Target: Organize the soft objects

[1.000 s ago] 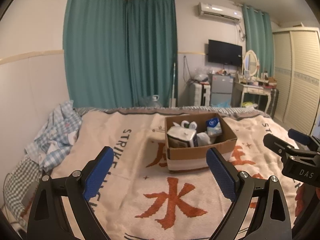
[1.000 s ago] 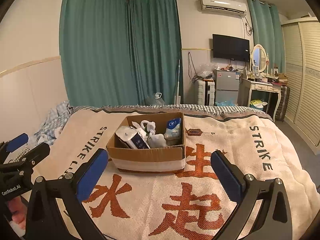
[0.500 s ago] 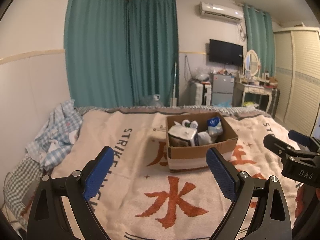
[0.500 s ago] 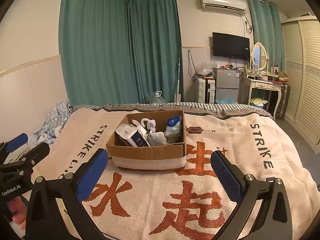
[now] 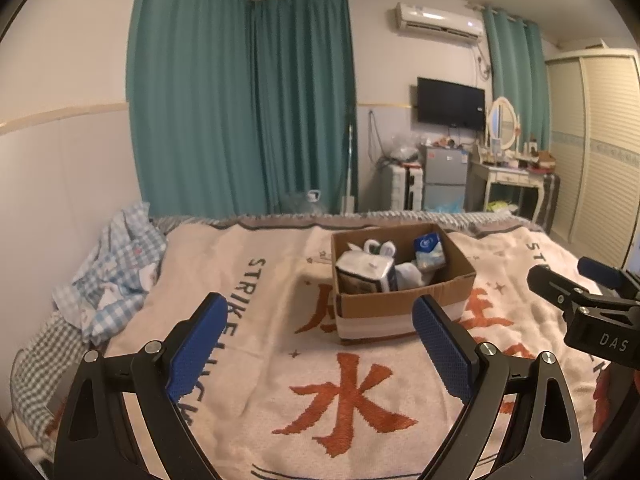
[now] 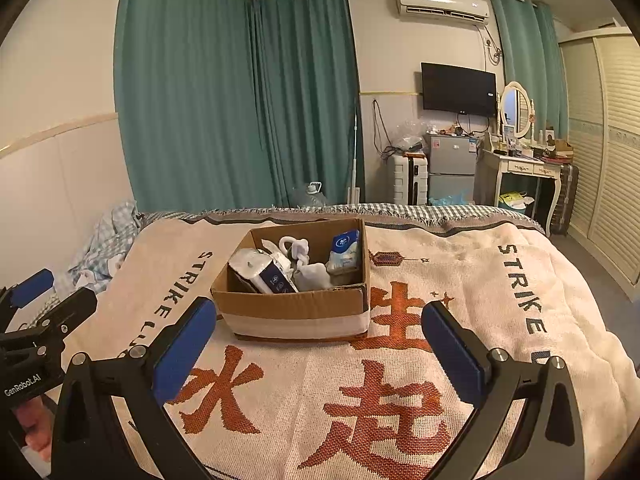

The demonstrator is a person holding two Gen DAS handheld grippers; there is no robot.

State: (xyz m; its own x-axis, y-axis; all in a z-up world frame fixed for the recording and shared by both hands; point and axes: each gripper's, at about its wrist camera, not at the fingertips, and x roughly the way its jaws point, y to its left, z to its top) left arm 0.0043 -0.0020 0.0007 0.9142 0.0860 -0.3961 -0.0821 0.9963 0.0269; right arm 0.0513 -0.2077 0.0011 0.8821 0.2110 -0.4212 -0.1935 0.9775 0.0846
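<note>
A cardboard box (image 5: 400, 312) (image 6: 292, 314) stands on the bed's cream blanket with orange characters (image 5: 352, 400) (image 6: 384, 400). In it lie a white tissue pack with a blue label (image 5: 366, 272) (image 6: 262, 270), a blue-and-white pouch (image 5: 429, 249) (image 6: 345, 250), a white sock-like piece (image 6: 314, 276) and a white looped toy (image 6: 294, 246). My left gripper (image 5: 320, 340) is open and empty, short of the box. My right gripper (image 6: 318, 344) is open and empty, just in front of the box. Each gripper shows at the edge of the other's view (image 5: 588, 304) (image 6: 40, 320).
Blue checked clothes (image 5: 112, 272) (image 6: 100, 252) are heaped at the bed's left edge by the wall. Beyond the bed's foot stand teal curtains (image 6: 240, 100), a small fridge (image 6: 450, 168), a dressing table (image 6: 520, 168) and a wardrobe (image 6: 608, 140).
Both grippers have drifted back a little from the box and stayed open. Nothing in the box has moved.
</note>
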